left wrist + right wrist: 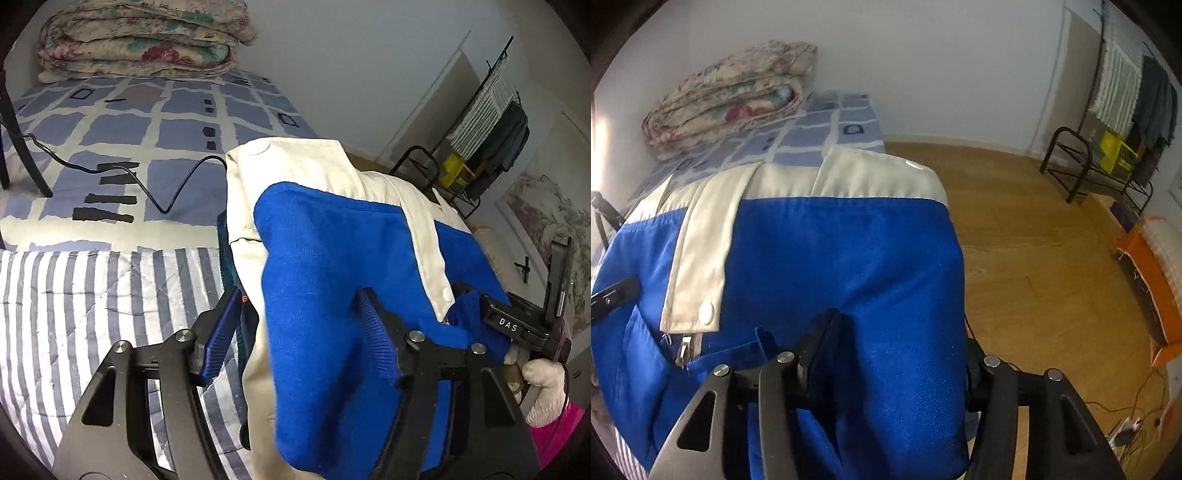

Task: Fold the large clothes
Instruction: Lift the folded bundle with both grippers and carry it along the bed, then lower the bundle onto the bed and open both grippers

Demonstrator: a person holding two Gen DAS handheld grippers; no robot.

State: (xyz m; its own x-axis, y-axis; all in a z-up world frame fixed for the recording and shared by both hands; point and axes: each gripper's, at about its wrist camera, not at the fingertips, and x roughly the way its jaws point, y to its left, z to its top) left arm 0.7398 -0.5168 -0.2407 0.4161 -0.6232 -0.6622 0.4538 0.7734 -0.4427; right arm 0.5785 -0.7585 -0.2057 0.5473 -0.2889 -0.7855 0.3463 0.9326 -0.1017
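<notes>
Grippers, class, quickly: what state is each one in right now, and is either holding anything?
Left gripper: open; blue-and-cream jacket lies between its jaws, not pinched.
Right gripper: open; the jacket's blue fabric sits loosely between its jaws.

We see a blue jacket [325,266] with cream trim and snap buttons, bunched on the bed's edge, its zipper [683,349] partly open under the cream placket.

1. A blue and cream jacket [332,258] was seen draped between the spread jaws of the left tool [299,332].
2. The right tool [517,321] was seen at its far edge.
3. A folded floral quilt [140,40] was laid on the bed [147,122].
</notes>
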